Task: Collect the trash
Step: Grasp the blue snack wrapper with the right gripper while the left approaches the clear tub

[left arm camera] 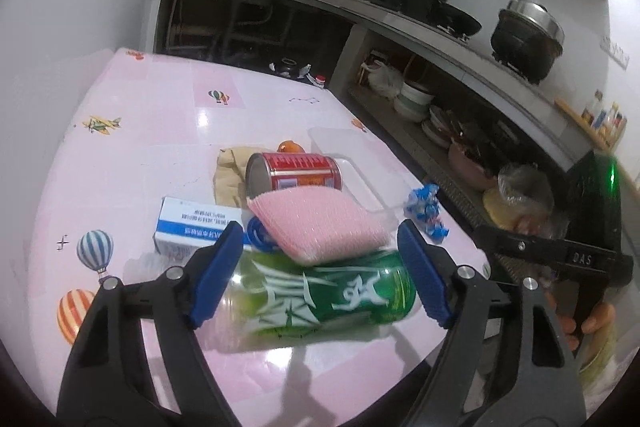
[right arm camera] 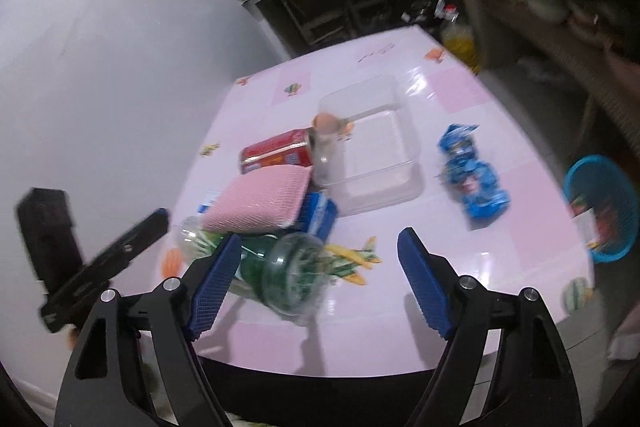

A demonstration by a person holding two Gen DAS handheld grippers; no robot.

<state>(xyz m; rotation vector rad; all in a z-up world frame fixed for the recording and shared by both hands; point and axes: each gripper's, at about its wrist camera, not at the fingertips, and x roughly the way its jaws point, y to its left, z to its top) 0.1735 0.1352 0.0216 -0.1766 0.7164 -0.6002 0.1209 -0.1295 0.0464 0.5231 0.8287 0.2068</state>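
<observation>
A pink tabletop printed with balloons and planes (left arm camera: 168, 131) fills both wrist views. Ahead of the right gripper (right arm camera: 320, 277), whose blue jaws stand spread and hold nothing, sits a clear rectangular plastic container (right arm camera: 376, 163); off to its right, beyond the table edge, a blue mesh basket (right arm camera: 600, 207). The left gripper (left arm camera: 320, 267) has its jaws spread on either side of a green-labelled clear plastic bottle (left arm camera: 332, 295) lying crosswise between them; whether the pads press it cannot be told. A pink scouring sponge (left arm camera: 320, 223) rests on the bottle just beyond the jaw tips. Farther ahead lie a red drink can (left arm camera: 296, 171) on its side, a white-and-blue carton (left arm camera: 192, 223) toward the left jaw, and a crumpled blue wrapper (left arm camera: 426, 211) past the right jaw.
</observation>
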